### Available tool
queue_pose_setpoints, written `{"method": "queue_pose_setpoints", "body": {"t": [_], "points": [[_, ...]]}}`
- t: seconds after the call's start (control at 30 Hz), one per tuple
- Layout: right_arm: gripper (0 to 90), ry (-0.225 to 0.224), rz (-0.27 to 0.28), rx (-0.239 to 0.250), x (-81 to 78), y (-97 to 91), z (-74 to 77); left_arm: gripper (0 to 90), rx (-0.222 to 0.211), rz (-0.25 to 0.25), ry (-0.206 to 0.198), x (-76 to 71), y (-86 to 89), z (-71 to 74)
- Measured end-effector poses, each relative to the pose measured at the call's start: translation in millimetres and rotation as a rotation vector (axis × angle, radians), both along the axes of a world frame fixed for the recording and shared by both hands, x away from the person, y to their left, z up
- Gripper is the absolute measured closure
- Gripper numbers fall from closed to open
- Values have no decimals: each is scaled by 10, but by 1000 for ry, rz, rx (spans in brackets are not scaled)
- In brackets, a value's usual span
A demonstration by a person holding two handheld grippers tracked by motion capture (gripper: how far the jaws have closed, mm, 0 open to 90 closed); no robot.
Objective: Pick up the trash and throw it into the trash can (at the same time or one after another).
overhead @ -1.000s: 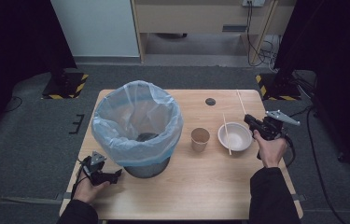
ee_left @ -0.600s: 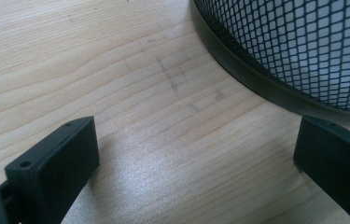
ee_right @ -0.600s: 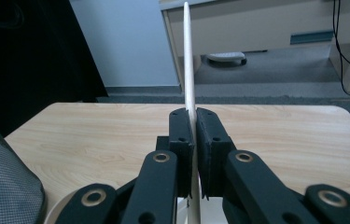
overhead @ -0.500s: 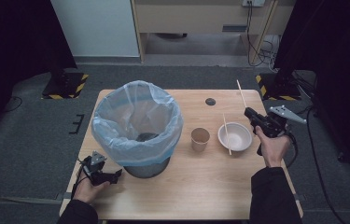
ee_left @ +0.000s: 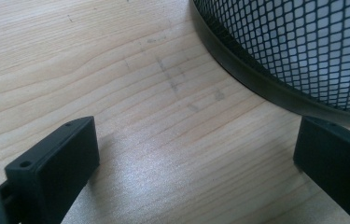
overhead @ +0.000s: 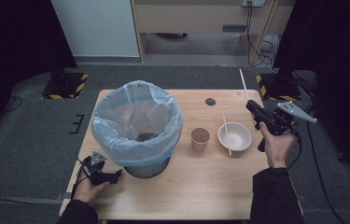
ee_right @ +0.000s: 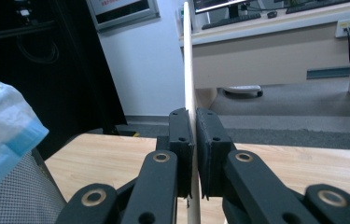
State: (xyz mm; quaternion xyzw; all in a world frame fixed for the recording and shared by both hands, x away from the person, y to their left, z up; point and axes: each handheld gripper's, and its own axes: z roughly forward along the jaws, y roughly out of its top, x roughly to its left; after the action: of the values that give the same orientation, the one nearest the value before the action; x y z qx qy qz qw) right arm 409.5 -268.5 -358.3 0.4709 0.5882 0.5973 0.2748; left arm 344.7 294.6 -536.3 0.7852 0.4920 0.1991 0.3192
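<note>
My right gripper (overhead: pixel 251 108) is lifted over the table's right side, shut on a thin wooden chopstick (overhead: pixel 243 84) that sticks up and away from it. In the right gripper view the chopstick (ee_right: pixel 189 70) stands upright, pinched between the two pads of the right gripper (ee_right: pixel 194 154). A second chopstick (overhead: pixel 226 132) lies across a white bowl (overhead: pixel 238 140). A brown paper cup (overhead: pixel 200 138) stands left of the bowl. My left gripper (overhead: pixel 112 176) rests low at the front left, open, beside the base of the mesh bin (ee_left: pixel 303 51); the left gripper (ee_left: pixel 196 154) holds nothing.
A black mesh waste bin lined with a pale blue bag (overhead: pixel 136 122) takes up the left half of the wooden table (overhead: pixel 200 186). A small dark disc (overhead: pixel 210 101) sits near the far edge. Floor stands with yellow-black stripes flank the table.
My right gripper has risen with the chopstick, lifting it off the table beside the bowl. The left gripper has stayed put.
</note>
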Motion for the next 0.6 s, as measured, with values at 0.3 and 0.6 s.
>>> {"method": "queue_pose_setpoints", "body": {"t": [0.3, 0.6], "points": [[859, -60, 35, 23, -57, 41, 177, 0, 0, 0, 0, 0, 0, 0], [859, -125, 92, 27, -72, 175, 395, 0, 0, 0, 0, 0, 0, 0]]}}
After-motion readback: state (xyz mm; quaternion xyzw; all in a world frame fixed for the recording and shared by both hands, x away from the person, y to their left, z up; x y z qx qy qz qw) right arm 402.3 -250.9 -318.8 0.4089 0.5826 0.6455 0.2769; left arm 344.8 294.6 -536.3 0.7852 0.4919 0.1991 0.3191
